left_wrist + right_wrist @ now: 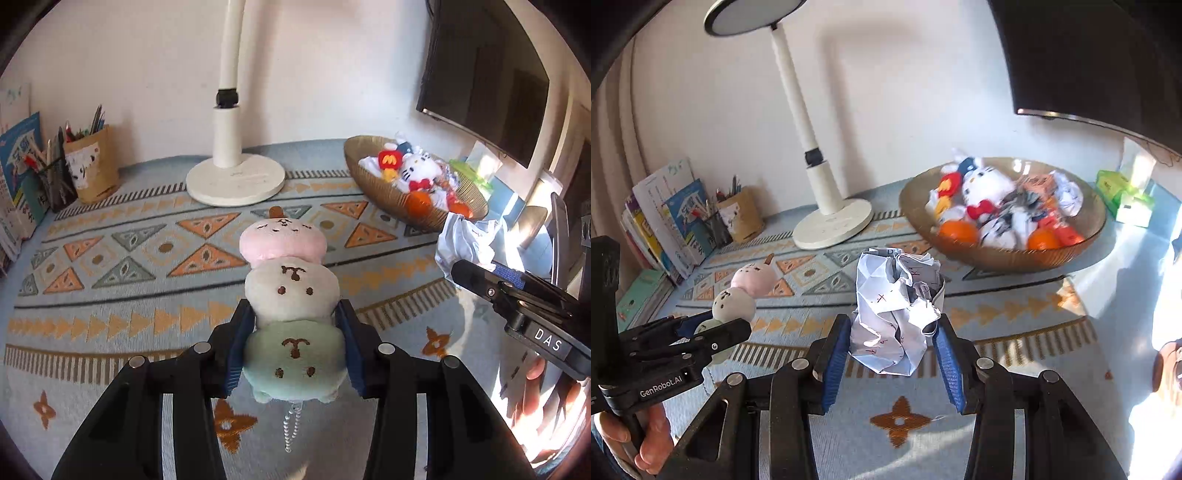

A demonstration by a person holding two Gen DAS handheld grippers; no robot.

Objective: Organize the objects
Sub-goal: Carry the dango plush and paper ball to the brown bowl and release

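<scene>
My left gripper (294,328) is shut on a plush toy (290,295) made of three stacked balls, pink, cream and green; the blue pads press the green and cream parts. It also shows in the right wrist view (738,295). My right gripper (892,345) is shut on a crumpled ball of white paper (894,310) with red marks, held just above the patterned cloth. The paper also shows at the right of the left wrist view (467,243). A brown woven basket (1089,229) at the back right holds plush toys, oranges and crumpled papers.
A white desk lamp base (236,179) stands at the back middle. A brown pen holder (94,166) and books (665,218) stand at the back left. A green tissue box (1126,197) sits right of the basket. A dark monitor (480,74) hangs above.
</scene>
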